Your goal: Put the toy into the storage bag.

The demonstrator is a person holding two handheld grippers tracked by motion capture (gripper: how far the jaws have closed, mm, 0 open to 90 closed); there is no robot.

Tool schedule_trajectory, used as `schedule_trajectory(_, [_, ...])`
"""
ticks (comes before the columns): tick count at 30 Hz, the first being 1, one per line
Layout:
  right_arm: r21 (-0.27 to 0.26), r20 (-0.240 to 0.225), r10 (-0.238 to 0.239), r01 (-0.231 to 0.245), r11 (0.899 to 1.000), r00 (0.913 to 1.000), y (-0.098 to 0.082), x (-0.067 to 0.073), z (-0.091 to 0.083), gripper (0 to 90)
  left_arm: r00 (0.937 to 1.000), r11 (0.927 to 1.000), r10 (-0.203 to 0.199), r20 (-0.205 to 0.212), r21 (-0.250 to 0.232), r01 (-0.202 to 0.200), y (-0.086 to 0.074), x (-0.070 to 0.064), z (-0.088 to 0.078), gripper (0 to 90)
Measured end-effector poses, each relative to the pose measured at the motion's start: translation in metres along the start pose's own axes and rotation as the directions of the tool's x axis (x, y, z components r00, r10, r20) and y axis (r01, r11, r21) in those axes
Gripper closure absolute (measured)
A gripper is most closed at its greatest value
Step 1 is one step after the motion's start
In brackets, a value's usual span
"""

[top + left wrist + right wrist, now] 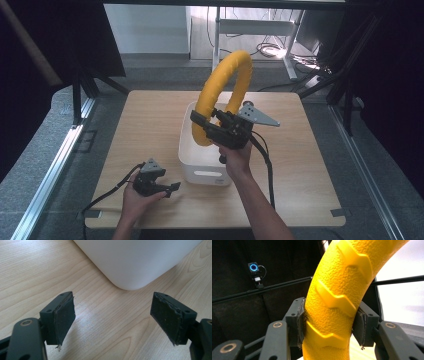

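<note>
A large yellow ring with a tyre-like tread stands upright over the white bin in the middle of the wooden table. My right gripper is shut on the ring's lower left part; in the right gripper view both pads press the ring from either side. My left gripper rests low on the table near its front edge, left of the bin. Its jaws stand wide open with bare wood between them, and the bin's rounded corner lies just beyond its fingertips.
The wooden table has free room left and right of the bin. Black cables trail from both grippers across the front of the table. Black frame struts and curtains surround the table; a metal stand and loose wires sit on the floor behind.
</note>
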State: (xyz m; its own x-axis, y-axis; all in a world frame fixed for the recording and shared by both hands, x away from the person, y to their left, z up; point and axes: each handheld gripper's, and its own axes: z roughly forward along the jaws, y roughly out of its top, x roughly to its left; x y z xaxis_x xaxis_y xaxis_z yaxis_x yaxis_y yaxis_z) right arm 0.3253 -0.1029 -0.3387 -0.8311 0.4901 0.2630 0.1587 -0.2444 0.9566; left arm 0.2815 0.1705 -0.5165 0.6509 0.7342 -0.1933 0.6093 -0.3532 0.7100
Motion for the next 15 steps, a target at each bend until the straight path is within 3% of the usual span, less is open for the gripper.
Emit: schedule_trajectory(15, [0.013,0.016,0.021,-0.021,1.0,0.9997,-0.021,0.006,0.004,49.6,1.0,1.0,0.002,0.001,0.006,-0.002,0.0,0.0,0.001,20.0])
